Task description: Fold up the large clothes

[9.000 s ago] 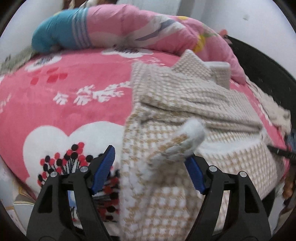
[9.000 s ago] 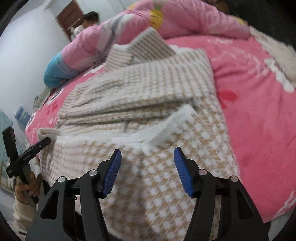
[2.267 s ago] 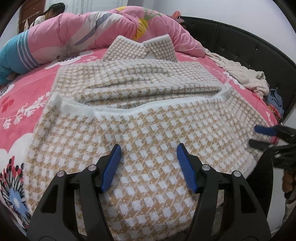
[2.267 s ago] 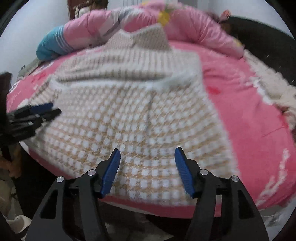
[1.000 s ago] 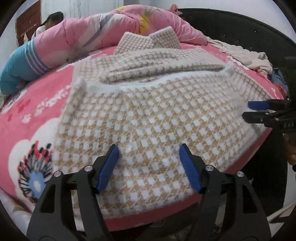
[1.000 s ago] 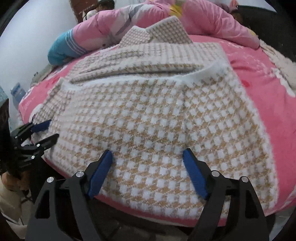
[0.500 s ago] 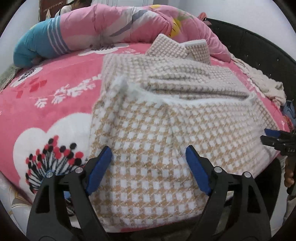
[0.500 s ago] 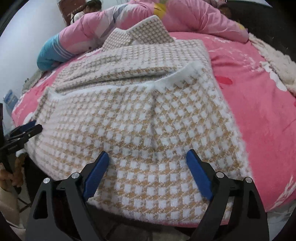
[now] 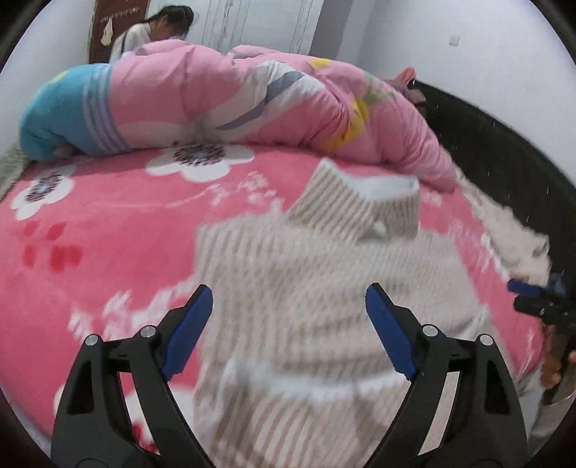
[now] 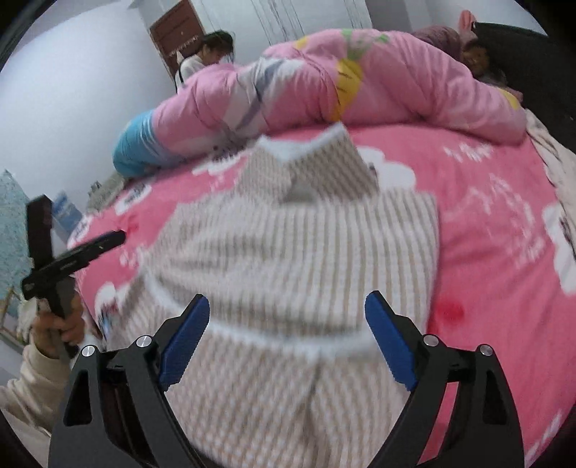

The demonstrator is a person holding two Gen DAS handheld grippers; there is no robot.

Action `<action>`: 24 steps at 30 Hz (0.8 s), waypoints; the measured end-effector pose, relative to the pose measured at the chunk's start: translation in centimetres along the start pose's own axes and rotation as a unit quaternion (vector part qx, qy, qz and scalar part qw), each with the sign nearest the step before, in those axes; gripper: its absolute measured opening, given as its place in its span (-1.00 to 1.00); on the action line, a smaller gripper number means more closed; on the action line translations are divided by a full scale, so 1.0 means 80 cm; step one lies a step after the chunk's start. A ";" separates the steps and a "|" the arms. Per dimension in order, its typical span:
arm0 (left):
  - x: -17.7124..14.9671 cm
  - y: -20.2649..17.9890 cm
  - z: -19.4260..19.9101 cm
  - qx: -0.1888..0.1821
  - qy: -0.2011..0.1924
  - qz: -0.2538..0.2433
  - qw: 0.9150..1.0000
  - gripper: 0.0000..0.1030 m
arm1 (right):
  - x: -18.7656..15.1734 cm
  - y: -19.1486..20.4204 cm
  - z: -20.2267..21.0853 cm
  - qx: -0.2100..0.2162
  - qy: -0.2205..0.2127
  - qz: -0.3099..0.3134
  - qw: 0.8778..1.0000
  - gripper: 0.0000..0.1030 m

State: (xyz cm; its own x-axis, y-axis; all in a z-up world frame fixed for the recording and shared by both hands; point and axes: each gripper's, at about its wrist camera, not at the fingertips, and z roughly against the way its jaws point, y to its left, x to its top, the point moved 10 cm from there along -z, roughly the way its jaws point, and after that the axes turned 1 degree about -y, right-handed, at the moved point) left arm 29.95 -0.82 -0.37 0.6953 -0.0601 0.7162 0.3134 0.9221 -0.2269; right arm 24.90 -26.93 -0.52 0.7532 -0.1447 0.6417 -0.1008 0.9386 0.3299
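Note:
A beige and white checked garment [image 9: 324,295] lies folded on the pink floral bed [image 9: 90,230], collar toward the far side. It also shows in the right wrist view [image 10: 298,252]. My left gripper [image 9: 288,324] is open and empty above the garment's near left part. My right gripper [image 10: 288,324] is open and empty above its near middle. The right gripper shows at the right edge of the left wrist view [image 9: 529,291]. The left gripper shows at the left of the right wrist view [image 10: 108,239]. Both views are blurred by motion.
A rolled pink and blue quilt [image 9: 216,108] lies along the far side of the bed. A black headboard [image 9: 504,172] curves round the right, with a pale fuzzy cloth [image 9: 511,241] beside it. A person [image 9: 151,32] sits beyond the quilt.
Both views have tilted up and forward over the garment and are now blurred. Both grippers stay open and empty. The left gripper appears higher in the right wrist view.

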 end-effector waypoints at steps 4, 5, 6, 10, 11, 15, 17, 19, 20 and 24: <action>0.062 -0.026 -0.075 -0.037 0.030 0.033 0.998 0.62 | 0.084 -0.022 -0.037 0.003 -0.010 -0.029 1.000 0.67; 0.072 -0.030 -0.089 -0.043 0.039 0.049 0.997 0.62 | 0.104 -0.029 -0.049 0.011 -0.008 -0.043 0.999 0.67; 0.085 -0.036 -0.109 -0.052 0.049 0.067 0.995 0.62 | 0.115 -0.032 -0.059 0.018 -0.003 -0.050 0.999 0.67; 0.133 -0.058 -0.186 -0.073 0.071 0.114 0.988 0.62 | 0.165 -0.050 -0.121 0.031 0.025 -0.076 0.996 0.67; 0.138 -0.062 -0.199 -0.069 0.076 0.112 0.988 0.62 | 0.173 -0.055 -0.138 0.025 0.035 -0.077 0.996 0.67; 0.152 -0.079 -0.261 -0.024 0.103 0.071 0.992 0.62 | 0.188 -0.066 -0.185 0.014 0.064 -0.074 0.995 0.67; 0.156 -0.080 -0.282 -0.002 0.109 0.048 0.993 0.62 | 0.186 -0.067 -0.200 0.007 0.074 -0.067 0.995 0.58; 0.155 -0.080 -0.300 0.011 0.118 0.034 0.992 0.55 | 0.183 -0.068 -0.211 0.002 0.084 -0.064 0.994 0.46; 0.154 -0.080 -0.305 0.011 0.123 0.033 0.992 0.38 | 0.180 -0.069 -0.215 0.001 0.089 -0.064 0.994 0.33; 0.150 -0.079 -0.313 0.003 0.137 0.035 0.990 -0.20 | 0.173 -0.071 -0.217 -0.013 0.093 -0.052 0.994 -0.17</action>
State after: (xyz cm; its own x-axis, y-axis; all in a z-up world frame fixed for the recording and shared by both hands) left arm 52.49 -16.95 -6.85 0.8646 -0.0971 0.4930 0.2554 0.9299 -0.2648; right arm 47.15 -28.86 -5.55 0.8661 -0.1839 0.4649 -0.0010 0.9293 0.3694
